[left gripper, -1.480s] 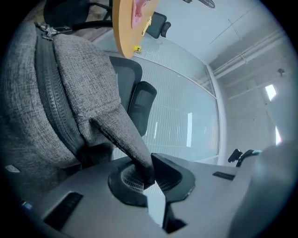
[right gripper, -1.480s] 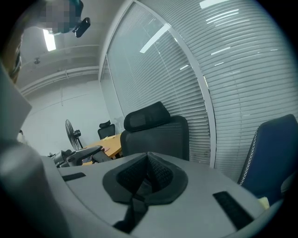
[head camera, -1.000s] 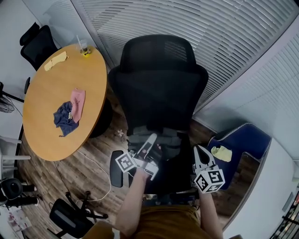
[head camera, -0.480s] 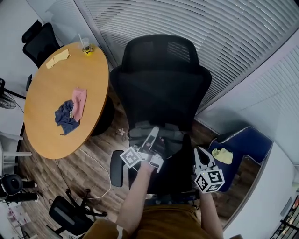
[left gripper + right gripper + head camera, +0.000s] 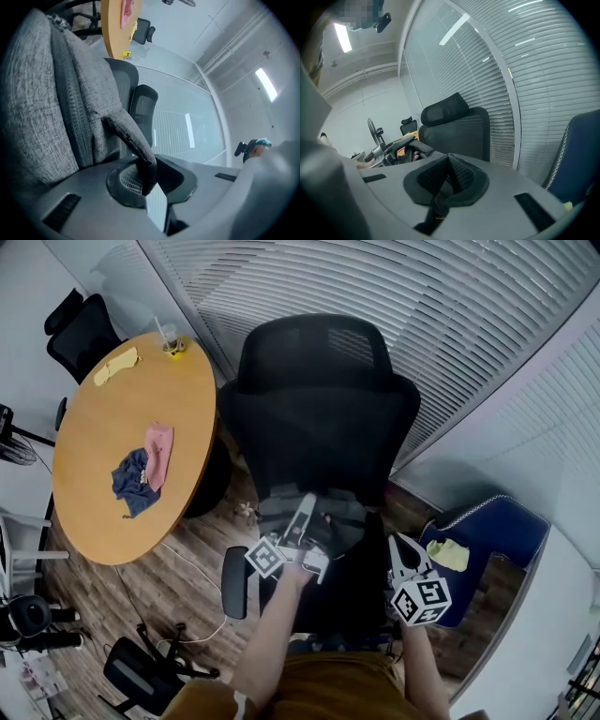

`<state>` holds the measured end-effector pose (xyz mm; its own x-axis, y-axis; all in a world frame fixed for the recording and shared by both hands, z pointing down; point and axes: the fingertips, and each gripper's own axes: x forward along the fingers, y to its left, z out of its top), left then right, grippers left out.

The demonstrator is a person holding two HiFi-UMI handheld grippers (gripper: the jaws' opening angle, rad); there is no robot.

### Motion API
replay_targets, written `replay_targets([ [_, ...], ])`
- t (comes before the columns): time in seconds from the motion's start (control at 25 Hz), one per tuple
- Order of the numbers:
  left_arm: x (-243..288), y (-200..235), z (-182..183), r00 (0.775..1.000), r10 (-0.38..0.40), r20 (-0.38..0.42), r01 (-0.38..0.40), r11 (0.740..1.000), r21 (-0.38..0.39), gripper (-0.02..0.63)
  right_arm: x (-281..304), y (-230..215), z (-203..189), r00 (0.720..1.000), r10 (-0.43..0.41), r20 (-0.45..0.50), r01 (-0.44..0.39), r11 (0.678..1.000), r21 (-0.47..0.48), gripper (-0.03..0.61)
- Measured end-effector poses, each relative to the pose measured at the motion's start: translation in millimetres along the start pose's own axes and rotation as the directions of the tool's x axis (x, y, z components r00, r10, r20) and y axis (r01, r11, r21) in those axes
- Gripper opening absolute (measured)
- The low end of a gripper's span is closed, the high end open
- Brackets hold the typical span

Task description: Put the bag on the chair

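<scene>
Grey fabric bag (image 5: 345, 517) is settling on the chair (image 5: 319, 418) seat. The left gripper (image 5: 306, 504) is clamping its strap (image 5: 126, 133) to guide it, while the right gripper (image 5: 398, 545), at four o'clock, is idling with its jaws together.

From my head, the room looks evenly lit and a bit dim, with pale light on the blinds (image 5: 450, 324). Straight lines bend near the edges. Both gripper views are round with dark corners. A ceiling lamp (image 5: 266, 83) glows in the left gripper view. Close things look fuzzy there.
</scene>
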<state>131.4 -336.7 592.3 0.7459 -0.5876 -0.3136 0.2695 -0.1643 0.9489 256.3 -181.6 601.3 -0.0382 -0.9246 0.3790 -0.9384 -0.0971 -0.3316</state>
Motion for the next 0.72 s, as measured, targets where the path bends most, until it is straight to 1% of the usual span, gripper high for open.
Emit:
replay_targets([
  [0.08, 1.2, 1.3, 0.6, 1.000, -0.023, 0.012, 0.023, 1.000, -0.008, 0.041, -2.6, -4.9, -1.2, 1.000, -0.008, -0.001, 0.008, 1.000, 0.004, 0.012],
  [0.16, 6.0, 2.7, 1.1, 1.000, -0.020, 0.022, 0.020, 1.000, 0.004, 0.041, -4.0, -9.6, -3.2, 1.000, -0.012, -0.005, 0.012, 1.000, 0.007, 0.011],
  [0.28, 17.7, 10.1, 3.4, 0.999, 0.015, 0.029, -0.016, 0.999, 0.031, 0.043, -1.4, -13.9, -5.2, 1.000, -0.012, -0.016, 0.012, 1.000, 0.008, 0.011],
  [0.52, 39.8, 15.9, 10.1, 0.996, 0.076, 0.048, -0.078, 0.996, 0.038, 0.049, 9.5, -10.4, -1.8, 1.000, 0.007, -0.020, -0.006, 1.000, 0.003, 0.011],
  [0.64, 42.6, 15.4, 10.2, 0.994, 0.099, 0.039, -0.101, 0.993, 0.067, 0.057, 15.1, -7.8, 2.4, 1.000, 0.012, -0.015, -0.012, 1.000, 0.000, 0.011],
  [0.72, 40.5, 18.7, 6.8, 0.990, 0.140, 0.014, -0.141, 0.985, 0.099, 0.075, 17.3, -6.8, 4.1, 1.000, 0.014, -0.015, -0.014, 1.000, 0.000, 0.011],
])
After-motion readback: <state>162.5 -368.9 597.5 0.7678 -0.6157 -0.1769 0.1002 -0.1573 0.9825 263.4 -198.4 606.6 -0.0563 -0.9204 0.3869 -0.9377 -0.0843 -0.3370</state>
